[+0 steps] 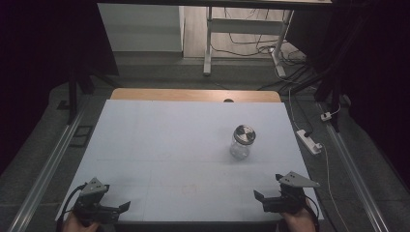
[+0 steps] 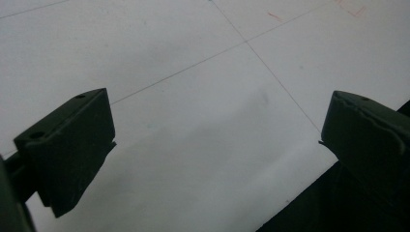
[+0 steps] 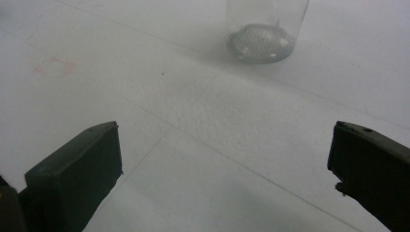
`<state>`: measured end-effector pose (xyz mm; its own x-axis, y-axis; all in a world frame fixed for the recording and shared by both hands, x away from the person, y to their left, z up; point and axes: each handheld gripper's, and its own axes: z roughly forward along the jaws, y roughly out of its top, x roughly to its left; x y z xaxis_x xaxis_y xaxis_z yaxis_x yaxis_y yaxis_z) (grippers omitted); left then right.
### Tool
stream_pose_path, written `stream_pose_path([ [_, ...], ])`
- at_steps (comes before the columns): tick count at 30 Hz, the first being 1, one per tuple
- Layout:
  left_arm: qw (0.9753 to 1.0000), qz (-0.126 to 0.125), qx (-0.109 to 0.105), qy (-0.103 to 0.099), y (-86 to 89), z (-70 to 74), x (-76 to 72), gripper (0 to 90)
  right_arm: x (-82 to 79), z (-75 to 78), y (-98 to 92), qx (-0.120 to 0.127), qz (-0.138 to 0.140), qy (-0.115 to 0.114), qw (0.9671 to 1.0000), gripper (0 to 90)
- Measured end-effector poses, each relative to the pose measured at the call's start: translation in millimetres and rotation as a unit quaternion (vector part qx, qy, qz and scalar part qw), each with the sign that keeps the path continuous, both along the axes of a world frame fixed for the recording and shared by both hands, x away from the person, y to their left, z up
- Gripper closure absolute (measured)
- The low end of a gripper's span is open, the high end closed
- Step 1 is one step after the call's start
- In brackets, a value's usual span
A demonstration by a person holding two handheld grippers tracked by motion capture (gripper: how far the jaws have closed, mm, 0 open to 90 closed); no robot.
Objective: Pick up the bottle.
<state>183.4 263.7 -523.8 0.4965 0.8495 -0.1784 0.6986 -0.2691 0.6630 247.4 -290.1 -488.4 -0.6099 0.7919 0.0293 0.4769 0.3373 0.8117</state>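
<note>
Left gripper: I held it at the near left corner of the tabletop, jaws spread wide, nothing between them.
Right gripper: I held it at the near right edge, jaws likewise spread and empty.
Jar: a clear glass jar with a metal lid stood upright on the right half, well ahead of my right gripper and apart from both.
Surface: white, with thin ruled lines.

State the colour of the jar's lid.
Silver metal lid on a clear glass jar; clearest in the high view.
</note>
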Motion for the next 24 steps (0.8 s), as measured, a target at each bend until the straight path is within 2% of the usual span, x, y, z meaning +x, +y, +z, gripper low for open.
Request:
stream_pose_path([
  [9,1.0,0.0,0.002,0.0,-0.4,0.1,-0.2,0.0,1.4,0.0,2.4,-0.001,0.01,0.003,0.9999,0.0],
  [13,1.0,-0.001,0.004,-0.001,-0.7,0.1,-0.2,0.1,2.9,0.9,3.7,0.024,0.015,0.008,0.9996,0.0],
  [17,1.0,-0.001,0.006,0.0,-1.0,0.0,0.1,0.2,4.3,2.0,6.0,0.032,0.02,0.004,0.9993,0.0],
  [22,1.0,-0.001,0.006,0.0,-1.0,-0.1,0.3,0.3,6.7,4.2,12.0,0.034,0.033,-0.003,0.9989,0.0],
  [24,1.0,-0.001,0.006,0.001,-0.9,-0.2,0.5,0.3,7.8,3.8,15.1,0.027,0.037,-0.003,0.9989,0.0],
])
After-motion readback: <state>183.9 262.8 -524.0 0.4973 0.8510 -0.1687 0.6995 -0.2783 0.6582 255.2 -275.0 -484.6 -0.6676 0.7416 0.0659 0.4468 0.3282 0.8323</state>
